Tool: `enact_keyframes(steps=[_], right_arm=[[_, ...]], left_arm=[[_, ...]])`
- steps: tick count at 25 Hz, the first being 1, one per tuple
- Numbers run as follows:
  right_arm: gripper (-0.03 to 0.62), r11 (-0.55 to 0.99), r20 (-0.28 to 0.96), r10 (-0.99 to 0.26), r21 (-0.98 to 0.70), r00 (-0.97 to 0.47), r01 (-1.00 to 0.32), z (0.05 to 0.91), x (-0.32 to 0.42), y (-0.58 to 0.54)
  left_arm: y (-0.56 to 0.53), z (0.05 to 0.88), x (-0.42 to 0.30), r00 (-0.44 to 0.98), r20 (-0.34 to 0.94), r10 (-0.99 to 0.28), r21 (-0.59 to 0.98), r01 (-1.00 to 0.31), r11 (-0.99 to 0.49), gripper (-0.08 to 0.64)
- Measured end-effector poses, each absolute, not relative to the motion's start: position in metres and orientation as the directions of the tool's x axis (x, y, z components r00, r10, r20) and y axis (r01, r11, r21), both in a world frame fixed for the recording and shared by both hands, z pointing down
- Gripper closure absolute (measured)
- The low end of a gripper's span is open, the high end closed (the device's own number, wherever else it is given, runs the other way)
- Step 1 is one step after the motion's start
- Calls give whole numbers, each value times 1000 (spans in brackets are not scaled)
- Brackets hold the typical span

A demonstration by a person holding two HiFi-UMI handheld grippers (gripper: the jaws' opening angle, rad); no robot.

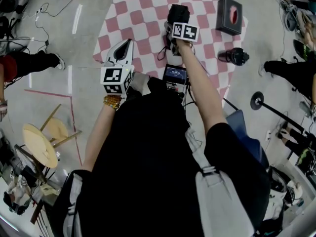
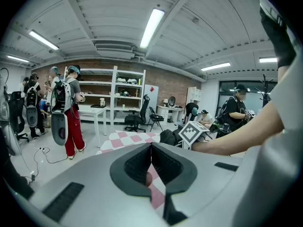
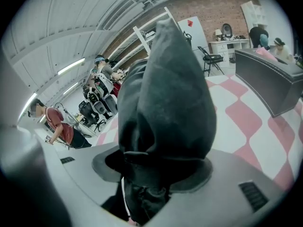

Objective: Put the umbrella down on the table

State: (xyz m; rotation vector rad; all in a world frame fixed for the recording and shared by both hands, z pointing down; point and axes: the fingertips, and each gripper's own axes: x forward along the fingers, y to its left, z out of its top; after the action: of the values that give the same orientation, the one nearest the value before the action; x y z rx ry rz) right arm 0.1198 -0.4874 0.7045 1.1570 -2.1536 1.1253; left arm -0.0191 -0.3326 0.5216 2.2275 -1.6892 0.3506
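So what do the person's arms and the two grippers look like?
Both the left gripper and right gripper have pale grey tapered bodies with dark pads, each carrying a white cube of black square markers. Arms are bare below a black short-sleeved top; a beaded amber bracelet circles the left wrist.

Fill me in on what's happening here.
A person stands at a table covered with a pink-and-white checked cloth, a gripper in each hand. The right gripper has a folded black umbrella between its jaws; whether they press on it is unclear. The left gripper is shut and empty.
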Motion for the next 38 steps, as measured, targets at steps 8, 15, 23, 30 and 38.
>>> enact_keyframes(steps=[8, 15, 23, 30, 38], right_arm=[[366, 309, 693, -470, -451, -546, -837, 705, 122, -485], [357, 308, 695, -473, -446, -542, -840, 705, 122, -487], [351, 279, 710, -470, -444, -525, -851, 714, 126, -486], [350, 282, 722, -468, -423, -509, -861, 719, 132, -484], [347, 310, 713, -439, -451, -546, -837, 714, 125, -483]], left_arm=[[-329, 520, -19, 271, 383, -883, 108, -963, -248, 546], [-332, 521, -18, 271, 386, -882, 111, -962, -248, 546], [-330, 522, -18, 273, 382, -883, 114, -962, -249, 546], [-330, 525, -20, 275, 387, -880, 118, -962, -248, 546], [-334, 524, -15, 290, 381, -878, 121, -957, -264, 546]])
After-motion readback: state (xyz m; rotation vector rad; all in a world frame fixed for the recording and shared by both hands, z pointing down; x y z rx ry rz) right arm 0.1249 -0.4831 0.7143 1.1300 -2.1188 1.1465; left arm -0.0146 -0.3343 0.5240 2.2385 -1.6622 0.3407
